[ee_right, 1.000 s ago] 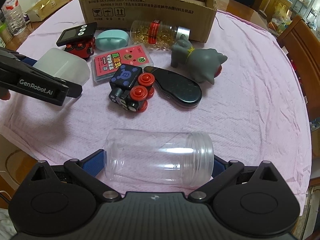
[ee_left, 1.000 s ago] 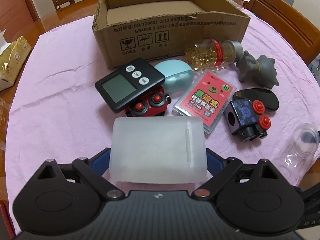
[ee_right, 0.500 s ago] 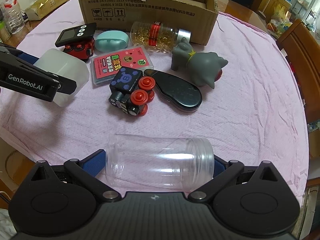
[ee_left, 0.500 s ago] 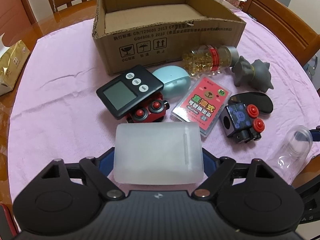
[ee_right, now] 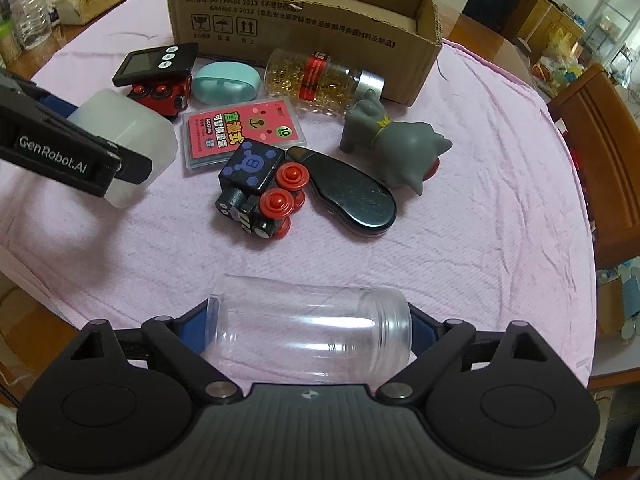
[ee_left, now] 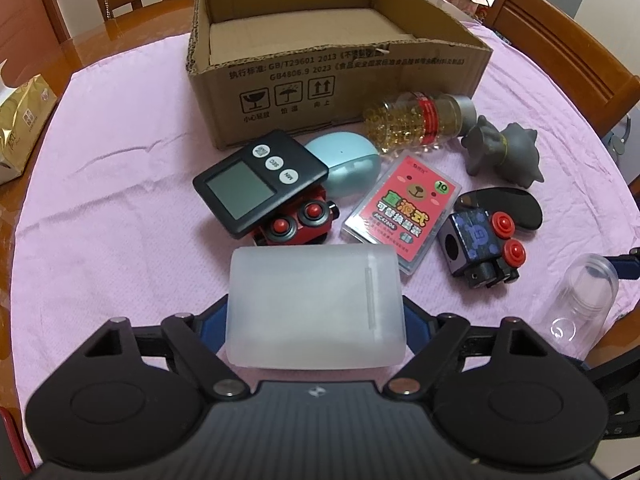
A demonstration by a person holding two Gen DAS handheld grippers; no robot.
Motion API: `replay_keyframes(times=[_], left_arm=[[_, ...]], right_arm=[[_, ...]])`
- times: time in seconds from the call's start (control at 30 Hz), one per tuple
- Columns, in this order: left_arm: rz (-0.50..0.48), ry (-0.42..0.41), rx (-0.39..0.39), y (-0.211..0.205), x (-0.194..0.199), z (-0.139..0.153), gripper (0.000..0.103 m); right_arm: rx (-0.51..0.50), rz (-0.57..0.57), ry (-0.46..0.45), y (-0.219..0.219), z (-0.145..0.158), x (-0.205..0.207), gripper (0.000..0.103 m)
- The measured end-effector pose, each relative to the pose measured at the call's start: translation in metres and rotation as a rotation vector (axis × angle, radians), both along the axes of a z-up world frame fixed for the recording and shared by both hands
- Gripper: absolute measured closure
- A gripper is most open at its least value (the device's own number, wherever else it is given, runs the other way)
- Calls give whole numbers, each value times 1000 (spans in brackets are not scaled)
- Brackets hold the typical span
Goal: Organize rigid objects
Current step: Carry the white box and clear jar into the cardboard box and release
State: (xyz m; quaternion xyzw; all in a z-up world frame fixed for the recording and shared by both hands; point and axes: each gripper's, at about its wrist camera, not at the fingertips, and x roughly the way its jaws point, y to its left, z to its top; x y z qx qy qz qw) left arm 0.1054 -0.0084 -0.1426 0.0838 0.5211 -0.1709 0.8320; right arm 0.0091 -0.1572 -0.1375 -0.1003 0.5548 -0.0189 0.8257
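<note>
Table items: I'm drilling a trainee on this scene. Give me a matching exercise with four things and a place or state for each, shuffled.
Things:
1. frosted white box
2. clear jar
3. black timer
4. cardboard box

Places or states:
A. propped on the red toy
B. between the right gripper pads
C. upright, open-topped
D. between the left gripper pads

Pairs: 1-D, 2-B, 3-A, 4-C

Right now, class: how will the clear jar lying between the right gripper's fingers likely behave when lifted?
The clear jar looks empty, so probably light. Its smooth round wall may slip or roll. It looks like rigid plastic, so a gentle squeeze should hold.
</note>
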Motion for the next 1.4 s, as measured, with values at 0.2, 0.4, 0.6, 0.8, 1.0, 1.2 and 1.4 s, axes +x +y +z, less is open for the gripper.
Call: replay_keyframes(times=[0.2,0.4,0.6,0.8,1.0,1.2,1.4], left_arm=[[-27,13,5,4,0,4,21],[-74,22,9,15,-1,16,21],[-138,6,4,27,3,40,21],[-197,-21,-4,30,10,64,21],[-176,-68,-23,28,18,85,21],[-121,-115,-33,24,23,103,21],[-84,-149,-30,20,30,116,21]], right_arm=[[13,12,18,-2,4,3,9],[38,22,35,-7,11,8,10],[64,9,16,-11,27,20,10],[79,0,-30,-9,48,34,10],[95,50,-72,-10,67,49,10],[104,155,-105,-13,84,70,10],[118,212,-133,-17,93,94,10]])
